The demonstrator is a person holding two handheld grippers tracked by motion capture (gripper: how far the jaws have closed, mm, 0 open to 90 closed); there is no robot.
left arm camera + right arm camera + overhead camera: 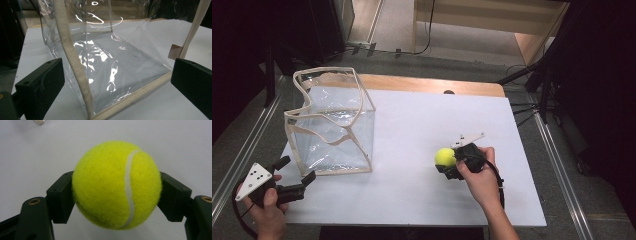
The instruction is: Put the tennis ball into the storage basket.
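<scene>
A yellow tennis ball (445, 157) (117, 185) sits between the jaws of my right gripper (447, 162) (116, 197), which is shut on it, its pads pressing the ball from both sides just above the white board (412, 195). A clear plastic bag (332, 125) (112, 57) with beige trim stands open-topped at the board's left. My left gripper (297, 170) (117, 77) is open at the bag's near left corner. The bag's beige corner seam stands between its jaws, untouched by either.
The white board lies on a wooden table (427, 84) whose far edge shows behind it. Metal rails (557, 165) run along both sides of the table. A cable trails from each gripper. Dark equipment and wooden furniture stand beyond the table.
</scene>
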